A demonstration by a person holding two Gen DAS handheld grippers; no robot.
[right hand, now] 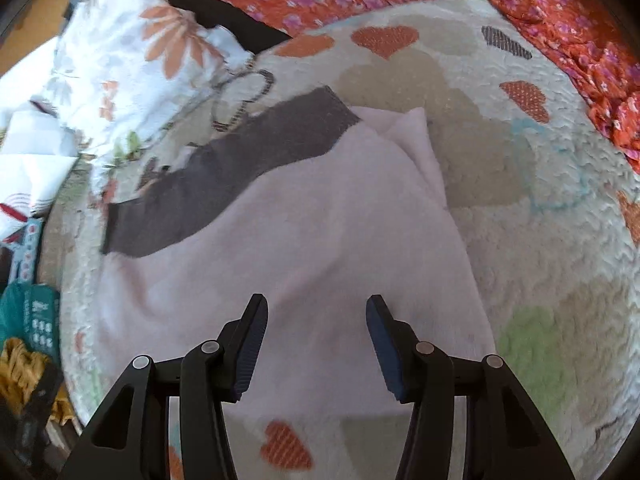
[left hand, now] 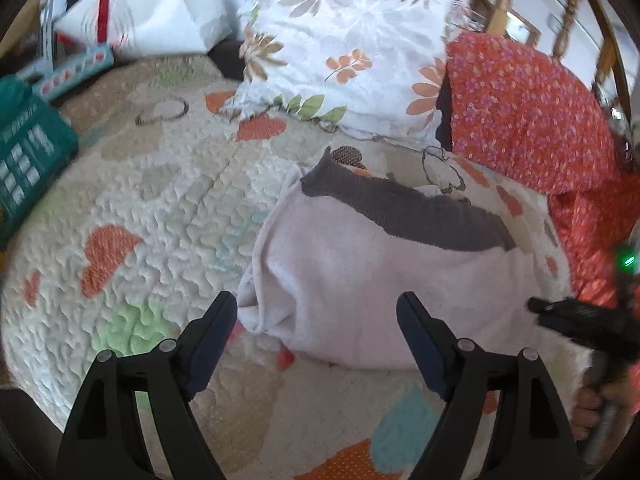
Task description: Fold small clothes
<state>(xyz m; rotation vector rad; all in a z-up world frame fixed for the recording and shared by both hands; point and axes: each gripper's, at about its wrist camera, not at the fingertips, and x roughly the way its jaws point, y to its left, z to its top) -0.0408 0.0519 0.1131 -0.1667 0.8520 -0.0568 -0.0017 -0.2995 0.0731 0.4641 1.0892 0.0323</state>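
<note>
It's a bed, spread with a cream quilted cover (left hand: 168, 208) dotted in orange hearts, a white floral pillow (left hand: 344, 40) and an orange flowered cloth (left hand: 528, 112) heaped at the far side. The small pale pink fleece garment with a grey ribbed band (right hand: 280, 248) lies in the middle, rumpled, one edge turned over, so I'd judge the folding barely begun. The left tongs (left hand: 318, 312) hover wide apart at its near edge; the right tongs (right hand: 316, 314) gape over it, empty. A teal box (left hand: 28, 152) carries print too blurred to read.
</note>
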